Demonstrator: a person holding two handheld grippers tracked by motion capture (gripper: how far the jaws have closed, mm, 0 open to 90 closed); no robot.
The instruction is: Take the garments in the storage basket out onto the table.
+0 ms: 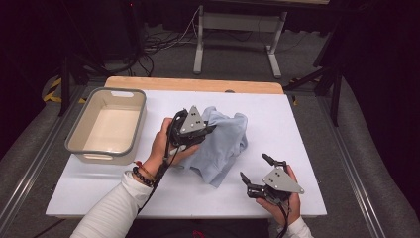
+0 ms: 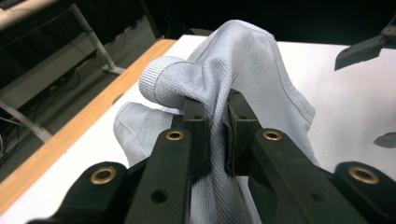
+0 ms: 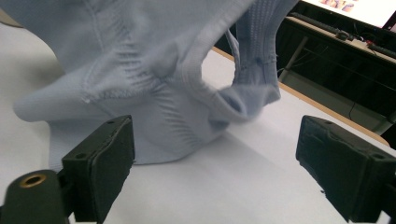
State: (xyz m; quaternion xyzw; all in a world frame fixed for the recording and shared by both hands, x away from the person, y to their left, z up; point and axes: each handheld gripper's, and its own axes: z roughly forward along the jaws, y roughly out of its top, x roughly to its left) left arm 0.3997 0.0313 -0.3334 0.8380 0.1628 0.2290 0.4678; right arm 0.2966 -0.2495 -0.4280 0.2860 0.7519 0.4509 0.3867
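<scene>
A light blue knit garment (image 1: 225,141) lies bunched in the middle of the white table top (image 1: 297,124). My left gripper (image 1: 210,130) is shut on a fold of it; in the left gripper view the cloth (image 2: 243,70) is pinched between the two black pads (image 2: 194,121) and rises beyond them. My right gripper (image 1: 253,168) stands open near the front right of the table, just short of the garment's lower edge. In the right gripper view its pads (image 3: 105,163) stand wide apart, with the hanging cloth (image 3: 154,70) ahead and nothing between them.
An empty beige tub (image 1: 109,124) sits at the table's left side. A wooden strip (image 1: 193,84) runs along the far edge. Beyond it are a desk frame (image 1: 237,29) and cables on the floor. Bare table lies right of the garment.
</scene>
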